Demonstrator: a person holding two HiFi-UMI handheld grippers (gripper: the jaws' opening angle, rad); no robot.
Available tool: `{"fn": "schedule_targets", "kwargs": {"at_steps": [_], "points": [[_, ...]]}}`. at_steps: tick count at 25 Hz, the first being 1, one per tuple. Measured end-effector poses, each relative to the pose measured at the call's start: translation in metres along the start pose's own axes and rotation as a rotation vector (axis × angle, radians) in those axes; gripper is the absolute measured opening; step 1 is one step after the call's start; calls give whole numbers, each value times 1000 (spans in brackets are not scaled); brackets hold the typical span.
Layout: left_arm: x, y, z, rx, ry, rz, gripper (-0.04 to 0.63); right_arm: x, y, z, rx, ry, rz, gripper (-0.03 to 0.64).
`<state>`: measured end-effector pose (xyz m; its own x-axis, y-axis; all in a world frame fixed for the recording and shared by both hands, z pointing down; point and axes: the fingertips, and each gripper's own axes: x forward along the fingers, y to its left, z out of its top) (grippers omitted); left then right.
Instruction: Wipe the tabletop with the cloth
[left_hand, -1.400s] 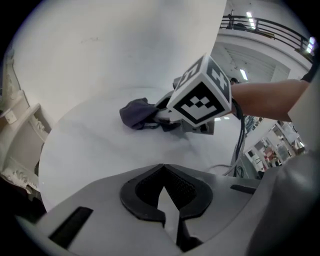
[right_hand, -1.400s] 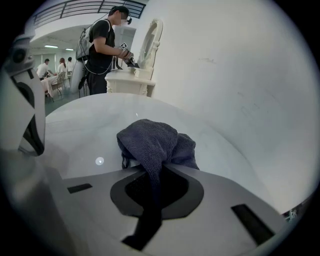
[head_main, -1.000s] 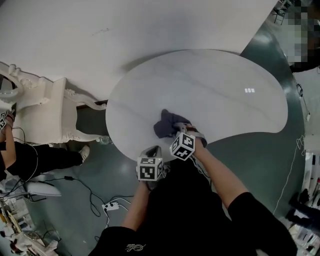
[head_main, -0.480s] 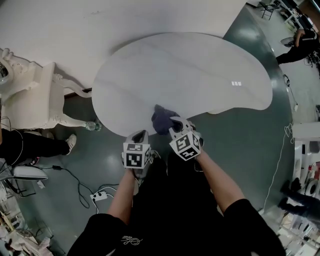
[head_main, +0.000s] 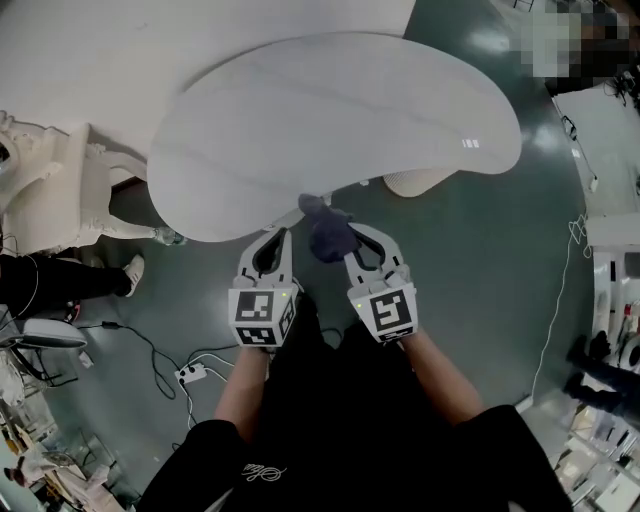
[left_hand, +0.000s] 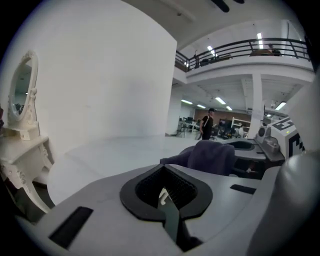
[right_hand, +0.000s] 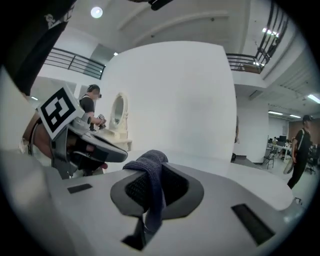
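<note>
Your right claw is clenched on the dark cloth, which bunches over its jaws at the near edge of the white oval worktop. Your left claw is closed on nothing, just beside the cloth. Each cube carries black-and-white square markers, with no readable words. A white dressing table stands to the left, and a power strip lies on the floor.

Floor was dark green, glossy | wall was white, plain | dresser white, carved, stood at wall, oval mirror on top | power strip lay on floor | balcony had black rail, white column beneath | strip lights were lit
</note>
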<state>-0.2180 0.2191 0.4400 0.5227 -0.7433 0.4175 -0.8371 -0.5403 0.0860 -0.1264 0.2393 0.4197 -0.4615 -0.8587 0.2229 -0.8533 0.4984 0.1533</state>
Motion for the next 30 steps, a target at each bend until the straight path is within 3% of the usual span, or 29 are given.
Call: {"fn": "schedule_targets", "kwargs": {"at_steps": [6, 11, 15, 22, 30], "points": [[-12, -112, 20, 56, -92, -7, 8, -100, -57, 17, 13, -134, -54, 15], [-18, -165, 31, 102, -103, -22, 8, -153, -77, 21, 47, -190, -60, 15], [-35, -186, 37, 170, -93, -41, 8, -182, -69, 27, 85, -240, -83, 14], [-42, -207, 56, 123, -174, -19, 8, -203, -78, 41, 137, -261, -125, 15], [-29, -245, 58, 168, -167, -87, 8, -222, -102, 41, 146, -271, -179, 15]]}}
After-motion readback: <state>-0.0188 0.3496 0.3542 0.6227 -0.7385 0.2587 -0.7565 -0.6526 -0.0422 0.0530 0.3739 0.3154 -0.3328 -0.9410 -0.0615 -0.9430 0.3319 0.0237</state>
